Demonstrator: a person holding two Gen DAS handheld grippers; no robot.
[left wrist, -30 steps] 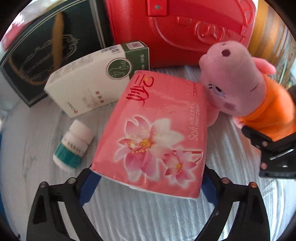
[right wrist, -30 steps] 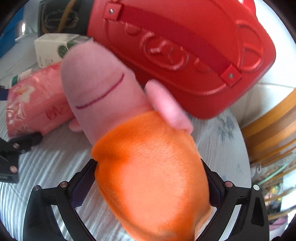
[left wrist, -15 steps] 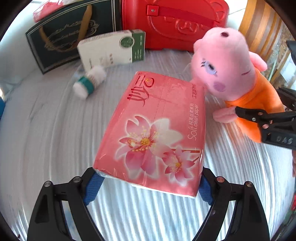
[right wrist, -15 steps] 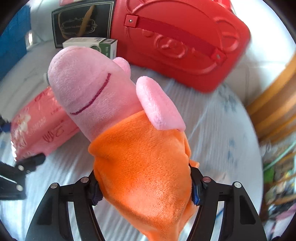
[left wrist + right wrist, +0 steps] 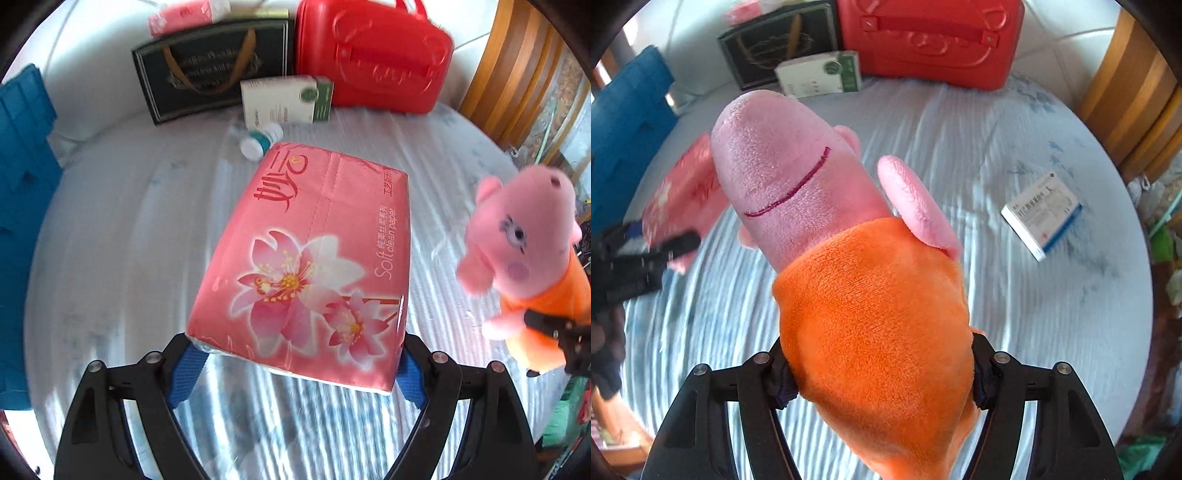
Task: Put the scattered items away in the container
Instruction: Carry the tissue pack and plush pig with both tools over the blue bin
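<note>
Above bedsheet (image 5: 129,221), tissue pack (image 5: 306,258) clamped between left jaws

Your left gripper (image 5: 295,363) is filled by the pink tissue pack (image 5: 306,258), and your right gripper (image 5: 879,373) by the plush pig (image 5: 849,258); both loads block the view straight ahead. Below them the white tablecloth (image 5: 129,240) lies bare across the near and middle area, giving you free passage there. The far edge is lined with obstacles: the dark gift bag (image 5: 210,66), the red case (image 5: 373,59), the white-and-green box (image 5: 284,99) just in front of them and the small bottle (image 5: 260,142) beside it. The blue crate (image 5: 22,166) bounds the left side. On the right, a small white-and-blue box (image 5: 1041,214) lies flat, and wooden chair slats (image 5: 517,74) stand beyond the table's edge.
</note>
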